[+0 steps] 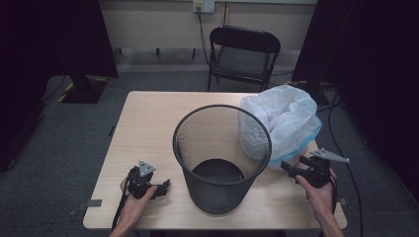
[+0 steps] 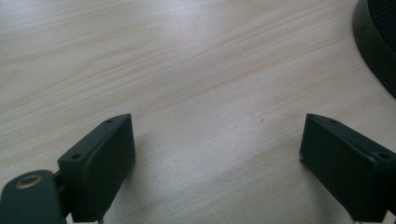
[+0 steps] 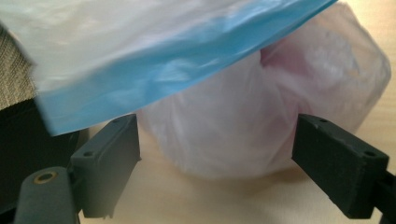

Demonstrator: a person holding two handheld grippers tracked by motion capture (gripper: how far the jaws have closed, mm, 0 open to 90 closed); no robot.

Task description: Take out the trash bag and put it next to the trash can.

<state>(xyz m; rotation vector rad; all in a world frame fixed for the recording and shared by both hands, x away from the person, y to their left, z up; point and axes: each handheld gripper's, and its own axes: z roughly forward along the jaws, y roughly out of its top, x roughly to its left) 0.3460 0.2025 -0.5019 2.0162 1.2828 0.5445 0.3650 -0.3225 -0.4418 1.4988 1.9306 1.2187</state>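
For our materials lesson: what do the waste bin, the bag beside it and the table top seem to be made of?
Waste bin: probably black metal mesh, matt; you see through its wall.
Bag: thin plastic film, translucent white with a blue band, crinkled and slightly glossy.
Table top: pale wood grain, smooth; possibly laminate rather than solid wood.

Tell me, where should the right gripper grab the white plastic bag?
Probably the loose blue-edged rim of the plastic bag, coming from the near right side, where the right gripper already waits with its fingers open. That thin, floppy edge hangs toward it and fits between them; the puffy body looks too wide and soft. The mesh bin blocks the left.
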